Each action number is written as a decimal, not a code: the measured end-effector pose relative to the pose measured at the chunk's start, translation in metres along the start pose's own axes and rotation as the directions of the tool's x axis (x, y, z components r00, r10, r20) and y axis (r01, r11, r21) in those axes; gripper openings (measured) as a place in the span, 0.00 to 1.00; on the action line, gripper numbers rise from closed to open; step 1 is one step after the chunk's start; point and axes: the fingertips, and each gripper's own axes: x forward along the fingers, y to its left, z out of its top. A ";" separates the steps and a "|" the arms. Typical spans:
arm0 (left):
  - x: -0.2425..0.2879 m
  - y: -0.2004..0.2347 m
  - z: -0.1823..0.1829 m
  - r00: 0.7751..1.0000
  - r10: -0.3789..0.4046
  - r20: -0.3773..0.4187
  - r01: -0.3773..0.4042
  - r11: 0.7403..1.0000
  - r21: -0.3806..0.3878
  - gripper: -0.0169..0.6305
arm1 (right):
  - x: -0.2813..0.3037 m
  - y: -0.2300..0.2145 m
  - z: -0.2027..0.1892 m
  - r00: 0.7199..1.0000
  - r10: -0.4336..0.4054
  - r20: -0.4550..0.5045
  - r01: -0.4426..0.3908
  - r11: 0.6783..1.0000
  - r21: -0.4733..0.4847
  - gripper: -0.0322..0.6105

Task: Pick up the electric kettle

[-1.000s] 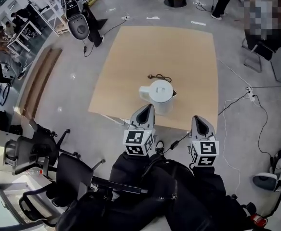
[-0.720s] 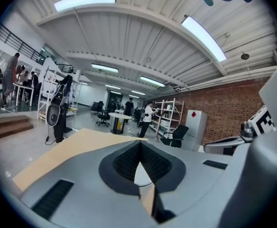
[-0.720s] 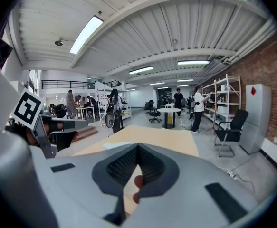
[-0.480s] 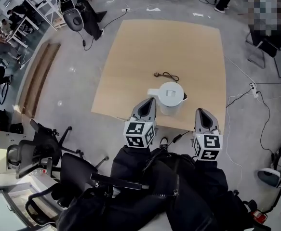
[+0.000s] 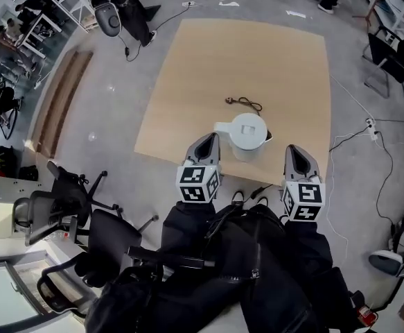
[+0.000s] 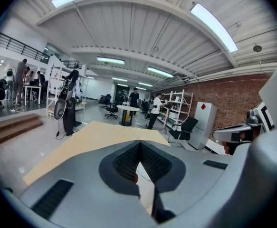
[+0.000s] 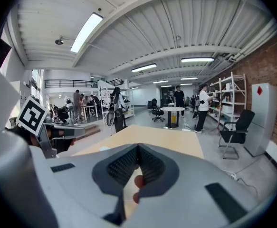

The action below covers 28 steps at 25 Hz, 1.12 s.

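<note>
- Electric kettle: upright close to the near edge of the bench, handle pointing left.
- Left gripper: jaws closed on nothing, just beside that handle, apparently the nearer one.
- Right gripper: jaws closed on nothing, off the kettle's right side.

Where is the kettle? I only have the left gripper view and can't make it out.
Observer: The kettle stands by the near edge of the table, just ahead and right of the left gripper.
Operator: Which way does its handle face?
Observer: The handle points left in the head view, toward the left gripper.
Operator: Anything else on the table?
Observer: A black cord lies just beyond the kettle.
</note>
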 end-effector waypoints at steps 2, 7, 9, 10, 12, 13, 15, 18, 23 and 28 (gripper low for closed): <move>0.002 0.005 0.000 1.000 0.014 -0.002 -0.014 1.000 0.003 0.02 | 0.003 0.003 0.007 1.000 0.021 0.010 -0.021 1.000 -0.016 0.05; 0.010 0.017 -0.018 0.999 0.043 -0.017 -0.043 0.999 0.009 0.02 | 0.012 0.004 0.013 0.999 0.052 0.010 -0.051 0.998 -0.039 0.05; 0.013 0.026 -0.034 0.997 0.059 -0.040 -0.059 0.998 0.010 0.02 | 0.013 0.003 0.013 0.998 0.059 0.008 -0.058 0.997 -0.041 0.05; 0.014 0.031 -0.042 0.996 0.069 -0.052 -0.069 0.998 0.010 0.02 | 0.014 0.003 0.014 0.998 0.061 0.008 -0.061 0.997 -0.042 0.05; 0.016 0.040 -0.055 0.993 0.091 -0.075 -0.091 0.996 0.007 0.02 | 0.016 0.001 0.015 0.998 0.065 0.006 -0.065 0.997 -0.041 0.05; 0.017 0.044 -0.060 0.991 0.099 -0.085 -0.099 0.995 0.002 0.02 | 0.018 0.000 0.015 0.998 0.066 0.005 -0.066 0.997 -0.039 0.05; 0.019 0.048 -0.067 0.989 0.108 -0.100 -0.109 0.994 -0.002 0.02 | 0.019 -0.002 0.015 0.998 0.070 0.003 -0.070 0.997 -0.031 0.05; 0.026 0.051 -0.076 0.986 0.112 -0.122 -0.112 0.994 0.015 0.02 | 0.022 -0.003 0.014 0.997 0.075 0.000 -0.075 0.997 -0.028 0.05; 0.037 0.053 -0.095 0.982 0.101 -0.162 -0.094 0.994 0.049 0.04 | 0.027 -0.008 0.013 0.997 0.074 -0.005 -0.074 0.997 -0.024 0.05; 0.047 0.060 -0.108 0.974 0.112 -0.198 -0.097 0.992 0.082 0.12 | 0.031 -0.014 0.010 0.998 0.064 -0.017 -0.064 0.998 -0.018 0.05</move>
